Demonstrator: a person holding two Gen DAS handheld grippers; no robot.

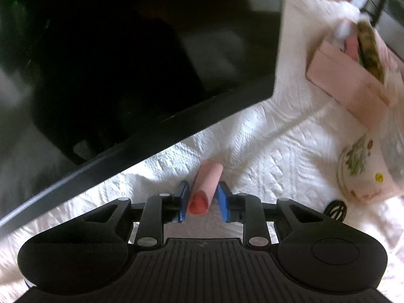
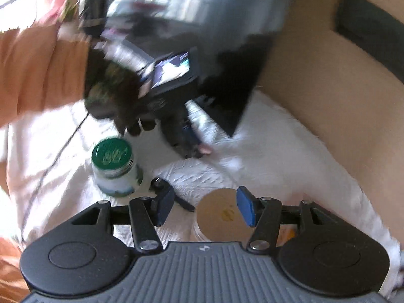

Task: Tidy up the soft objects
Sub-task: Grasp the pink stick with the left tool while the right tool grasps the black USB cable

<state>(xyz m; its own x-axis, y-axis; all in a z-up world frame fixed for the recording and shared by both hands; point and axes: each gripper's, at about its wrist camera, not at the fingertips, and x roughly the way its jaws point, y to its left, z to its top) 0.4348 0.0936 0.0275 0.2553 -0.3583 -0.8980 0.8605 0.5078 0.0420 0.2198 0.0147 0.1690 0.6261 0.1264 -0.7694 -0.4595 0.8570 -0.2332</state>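
- Left gripper (image 1: 203, 202) pointed steeply down at the white quilted cloth (image 1: 265, 146), blue pads (image 1: 183, 200) set apart on either side of a small pink soft cylinder with a red end face (image 1: 205, 189).
- Left pad close against the cylinder's side, right pad showing a slim gap; pressing contact could not be told for sure, so judged a loose bracket rather than a clamp.
- Long axis of the cylinder ran forward along the fingers, red end nearest the camera, far end resting on the cloth; well placed for a sideways pinch.
- Clearly nearer the left gripper than the right.
- Right gripper (image 2: 205, 208) stood open, empty, over a round tan lid of a clear jar (image 2: 219, 214), apart from it.
- Green-lidded glass jar (image 2: 113, 166) just beyond on the cloth.
- Farther off, a large black box with a rigid rim (image 1: 151, 126) and a pink floral container (image 1: 353, 80).
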